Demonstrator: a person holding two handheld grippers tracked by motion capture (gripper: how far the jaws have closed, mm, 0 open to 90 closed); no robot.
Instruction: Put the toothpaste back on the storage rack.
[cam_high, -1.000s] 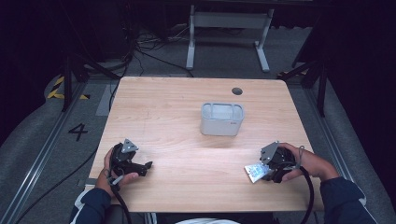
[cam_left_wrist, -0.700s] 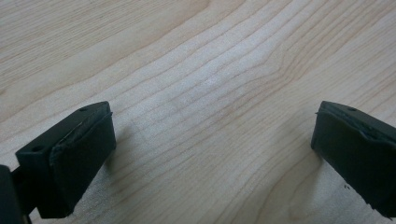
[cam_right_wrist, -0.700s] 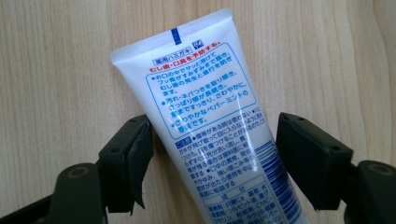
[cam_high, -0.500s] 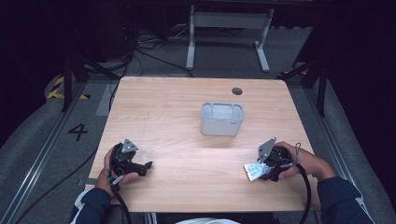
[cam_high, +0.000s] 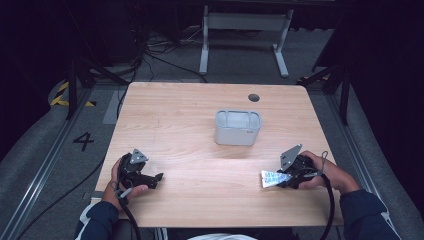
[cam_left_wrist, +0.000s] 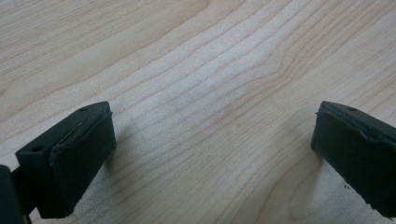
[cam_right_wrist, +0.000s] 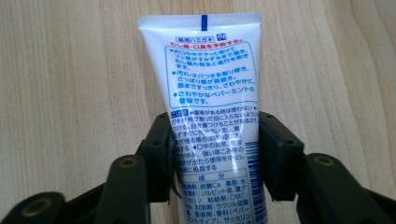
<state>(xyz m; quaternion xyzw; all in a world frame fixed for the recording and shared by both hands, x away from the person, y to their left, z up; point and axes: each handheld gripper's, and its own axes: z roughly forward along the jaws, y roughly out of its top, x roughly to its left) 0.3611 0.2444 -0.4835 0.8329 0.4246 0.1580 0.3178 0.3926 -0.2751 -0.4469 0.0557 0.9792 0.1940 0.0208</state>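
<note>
Two claws rest low on a wooden bench (cam_high: 190, 115): right claw (cam_right_wrist: 217, 154) pinches a toothpaste tube (cam_right_wrist: 210, 93), left claw (cam_left_wrist: 210, 154) spread, bare. Lift level toward the grey bin (cam_high: 238, 127).

One table (cam_high: 190, 125), one grey bin (cam_high: 238, 127), one tube (cam_right_wrist: 212, 93), two tongs (cam_high: 150, 178) (cam_high: 272, 178)

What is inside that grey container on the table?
The grey container looks empty from above: only its pale inner walls show. Its near wall hides part of the floor, so something small and flat could be missed.
</note>
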